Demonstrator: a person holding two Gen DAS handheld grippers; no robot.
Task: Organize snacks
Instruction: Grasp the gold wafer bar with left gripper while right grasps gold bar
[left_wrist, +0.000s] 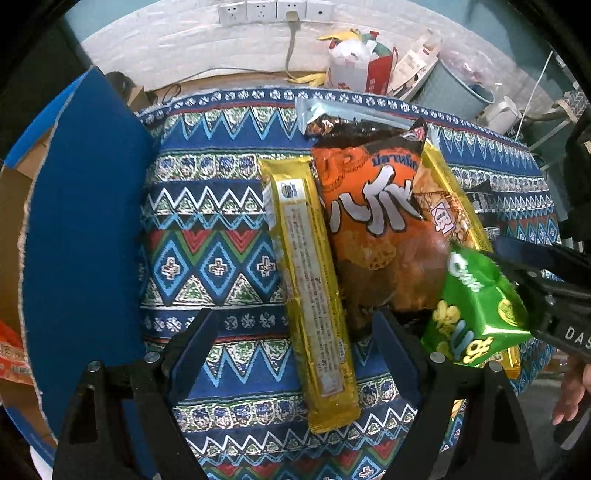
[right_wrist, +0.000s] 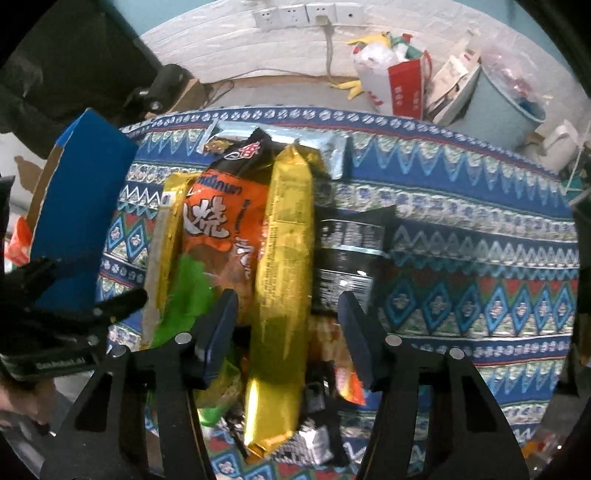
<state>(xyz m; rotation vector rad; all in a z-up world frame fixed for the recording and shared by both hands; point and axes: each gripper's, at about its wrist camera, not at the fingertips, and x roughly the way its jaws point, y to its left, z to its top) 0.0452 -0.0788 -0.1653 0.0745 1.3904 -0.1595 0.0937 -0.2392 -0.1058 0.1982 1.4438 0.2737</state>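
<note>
A pile of snacks lies on the patterned tablecloth (left_wrist: 207, 236). In the left wrist view a long gold packet (left_wrist: 314, 295) lies beside an orange chip bag (left_wrist: 373, 225), with a green snack bag (left_wrist: 476, 306) at the right. My left gripper (left_wrist: 293, 332) is open, low over the gold packet's near half. My right gripper (right_wrist: 286, 314) is open over a second gold packet (right_wrist: 284, 280); it also shows in the left wrist view (left_wrist: 546, 280) behind the green bag. The orange bag (right_wrist: 221, 236) and a black packet (right_wrist: 347, 266) flank that gold packet.
A blue-sided cardboard box (left_wrist: 85, 229) stands at the table's left, with orange packets inside at its near end. A silver packet (left_wrist: 354, 110) lies at the far end of the pile. Beyond the table are a paper bag (left_wrist: 354, 70), a bin (left_wrist: 458, 85) and wall sockets.
</note>
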